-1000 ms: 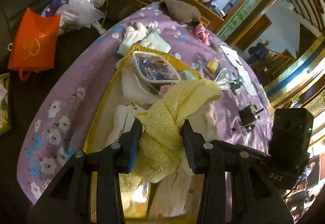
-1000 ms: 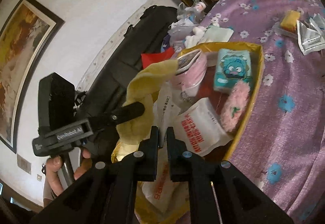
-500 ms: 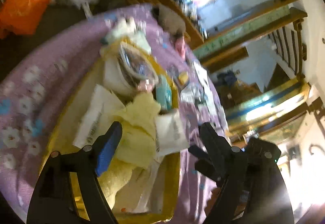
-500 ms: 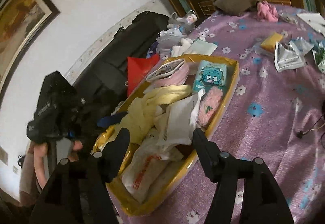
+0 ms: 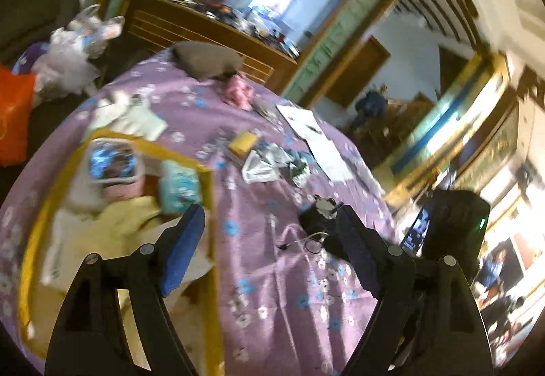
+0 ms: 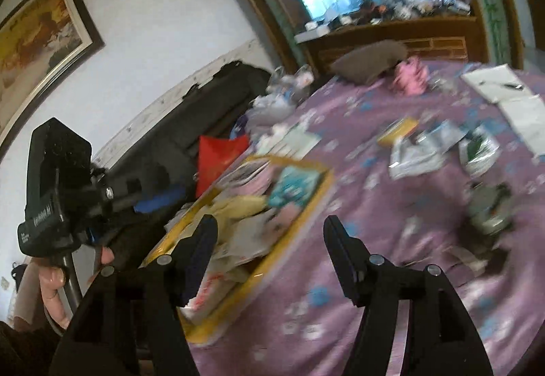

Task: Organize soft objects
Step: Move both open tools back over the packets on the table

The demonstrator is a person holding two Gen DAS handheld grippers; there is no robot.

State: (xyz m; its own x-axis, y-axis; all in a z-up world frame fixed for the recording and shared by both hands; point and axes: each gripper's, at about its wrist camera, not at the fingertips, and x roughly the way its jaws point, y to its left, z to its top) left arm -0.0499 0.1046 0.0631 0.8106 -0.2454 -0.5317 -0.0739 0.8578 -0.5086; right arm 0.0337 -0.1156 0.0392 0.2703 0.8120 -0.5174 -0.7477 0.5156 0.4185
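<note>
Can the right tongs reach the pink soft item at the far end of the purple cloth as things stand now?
Probably yes. The right tongs are open and empty, and the pink soft item lies uncovered on the purple cloth, beside the grey cushion. Only flat packets lie between.

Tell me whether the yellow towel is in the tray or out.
In. The yellow towel lies inside the gold-rimmed tray among packets; both tools are open and hold nothing.

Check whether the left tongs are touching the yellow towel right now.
Apart. The left wrist view shows the left tongs wide open, with nothing between the fingers; the yellow towel lies in the tray beyond the blue pad.
</note>
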